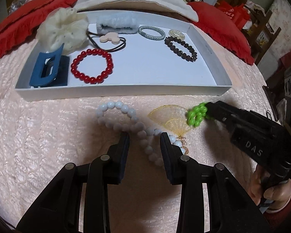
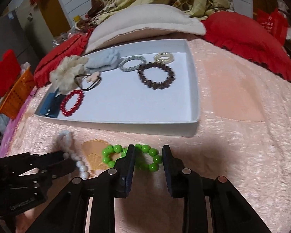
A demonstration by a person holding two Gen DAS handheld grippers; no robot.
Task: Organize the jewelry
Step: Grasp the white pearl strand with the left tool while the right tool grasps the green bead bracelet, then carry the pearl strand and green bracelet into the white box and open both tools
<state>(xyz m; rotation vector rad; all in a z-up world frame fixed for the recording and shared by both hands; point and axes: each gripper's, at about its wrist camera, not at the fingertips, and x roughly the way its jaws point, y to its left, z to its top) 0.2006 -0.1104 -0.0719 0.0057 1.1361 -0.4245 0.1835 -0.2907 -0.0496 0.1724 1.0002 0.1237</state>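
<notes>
Left wrist view looks down steeply on a pink textured bedspread (image 1: 48, 136) with a shallow white tray (image 1: 126, 91) lying across it. Inside the tray sit a cream scrunchie (image 1: 62, 29), a blue hair claw (image 1: 46, 68), a red bead bracelet (image 1: 92, 66), a dark brown bead bracelet (image 1: 181, 47) and a grey braided hair tie (image 1: 151, 32).

On the bedspread in front of the tray, a long white bead necklace (image 1: 126, 114) lies in a loose twisted loop. The left gripper (image 1: 145, 136) points down at it with its jaws narrowly parted; one strand of beads runs between the two fingers, but the pads do not press on it. Just to the right of the necklace lies a small yellow mesh fan (image 1: 170, 118), touching a green bead bracelet (image 1: 197, 115).

The right gripper (image 2: 149, 148) comes in from the right side, tilted downward, with a hand (image 1: 269, 192) wrapped around its handle. In the right wrist view its jaws stand a little apart and straddle one side of the green bead bracelet (image 2: 151, 155): several beads lie between the fingers, the rest of the ring spills out past the left finger. The pads do not clamp the beads, and the bracelet rests flat on the bedspread, outside the tray.
</notes>
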